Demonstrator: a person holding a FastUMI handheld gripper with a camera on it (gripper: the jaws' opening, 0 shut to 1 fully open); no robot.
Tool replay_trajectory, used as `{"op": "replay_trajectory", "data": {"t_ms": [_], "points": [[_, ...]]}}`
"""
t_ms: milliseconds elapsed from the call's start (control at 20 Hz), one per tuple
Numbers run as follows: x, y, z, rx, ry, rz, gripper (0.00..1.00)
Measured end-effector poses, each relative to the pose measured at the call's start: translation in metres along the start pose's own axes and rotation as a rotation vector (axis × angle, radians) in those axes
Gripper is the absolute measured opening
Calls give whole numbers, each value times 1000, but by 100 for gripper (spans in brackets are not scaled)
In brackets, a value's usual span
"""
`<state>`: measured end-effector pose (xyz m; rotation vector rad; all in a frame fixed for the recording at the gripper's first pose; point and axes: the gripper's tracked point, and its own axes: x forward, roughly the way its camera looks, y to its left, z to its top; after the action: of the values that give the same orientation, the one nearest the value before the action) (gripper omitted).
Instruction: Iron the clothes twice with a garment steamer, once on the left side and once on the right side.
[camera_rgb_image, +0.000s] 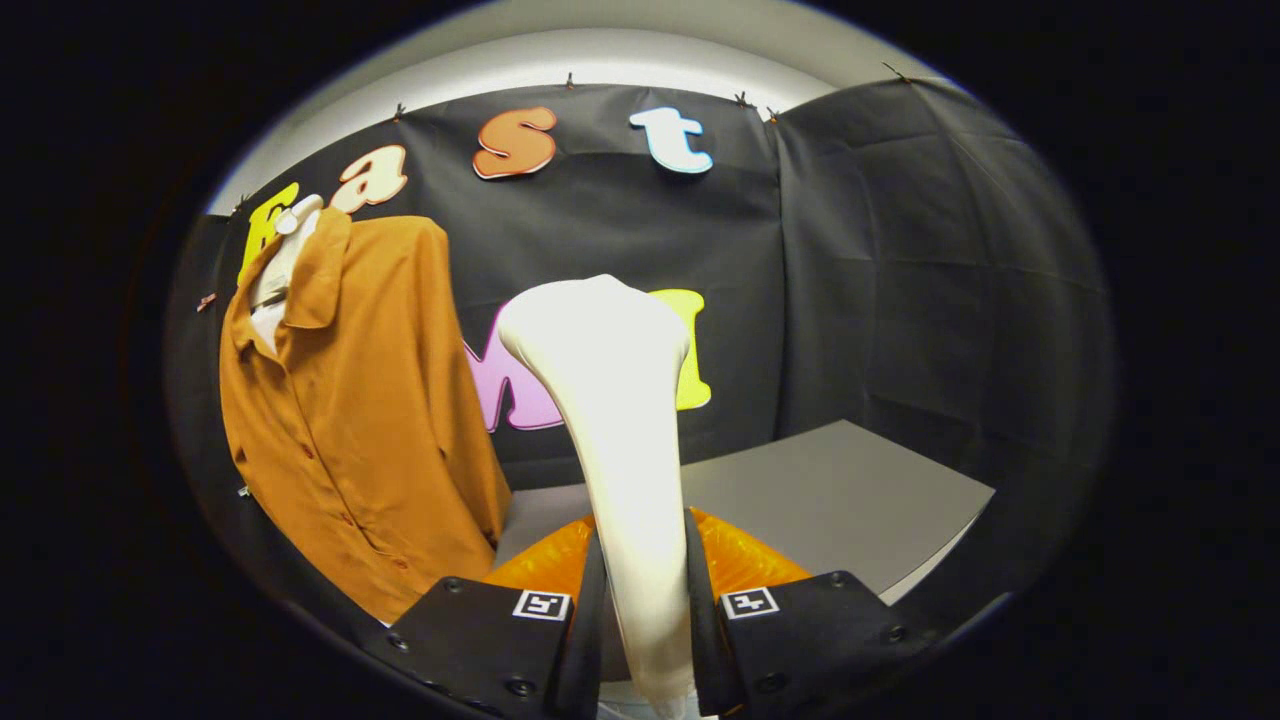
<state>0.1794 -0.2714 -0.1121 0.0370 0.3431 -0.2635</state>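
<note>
A white garment steamer (620, 420) stands up between my two fingers, its handle pinched on both sides and its wide head rising above them. My gripper (640, 610) is shut on that handle. An orange-brown buttoned shirt (360, 420) hangs on a white hanger (290, 240) against the booth wall, to the left of the steamer and beyond the fingers. The steamer head is apart from the shirt, a gap of dark wall showing between them. The shirt's front with its button row faces me.
A grey table (840, 490) lies beyond the fingers to the right, its corner pointing right. The black booth wall closes the back and right side. Something orange and glossy (740, 565) sits just behind the fingers around the steamer's handle.
</note>
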Motion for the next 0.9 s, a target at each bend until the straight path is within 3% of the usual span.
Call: {"op": "replay_trajectory", "data": {"t_ms": [450,900], "points": [[-21,147,0,-57,-67,20,40],[-13,209,-19,-127,-26,-3,40]]}}
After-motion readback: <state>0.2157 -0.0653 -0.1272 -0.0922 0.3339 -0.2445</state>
